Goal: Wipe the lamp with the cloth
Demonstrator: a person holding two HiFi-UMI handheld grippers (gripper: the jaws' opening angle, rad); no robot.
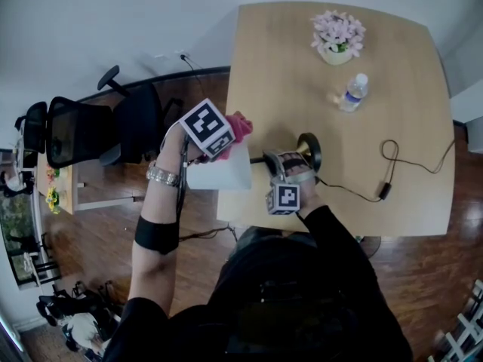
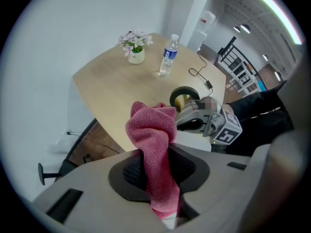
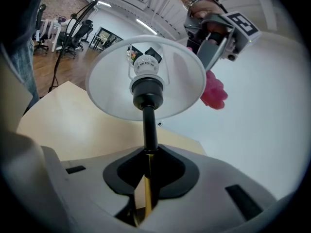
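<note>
Wiping status: early or mid-pass is my guess. Cloth is at the shade, but no view shows which parts are wiped.
L gripper (image 2: 158, 173): jaws nipped tight on cloth (image 2: 151, 130), narrow gap, pink wad sticks out past the tips. Points down over the shade.
Cloth pos: just beside the upper rim of shade (image 1: 219, 172); touching or not, can't tell.
Lamp (image 3: 147, 89): tipped toward the L, shade hangs past the edge of table (image 1: 392, 210), base (image 1: 309, 151) over the tabletop.
R gripper (image 3: 148, 176): jaws nearly together, clamped on stem (image 3: 148, 130), steadying the lamp.
Done: cloth in grip, lamp gripped & tipped for access.
Left: prob. most of shade, plus stem & base, as far as I can judge.
Head view only: whole layout w/ lamp tipped off the edge; cable (image 1: 407, 164) across table; flowers (image 1: 338, 32) & bottle (image 1: 352, 92) on far side, well apart from the work.
L gripper view only: the pinch on the cloth; base & R gripper seen from the shade end.
R gripper view only: shade's inside w/ bulb (image 3: 144, 64), stem btw the jaws, cloth next to rim seen from below.
</note>
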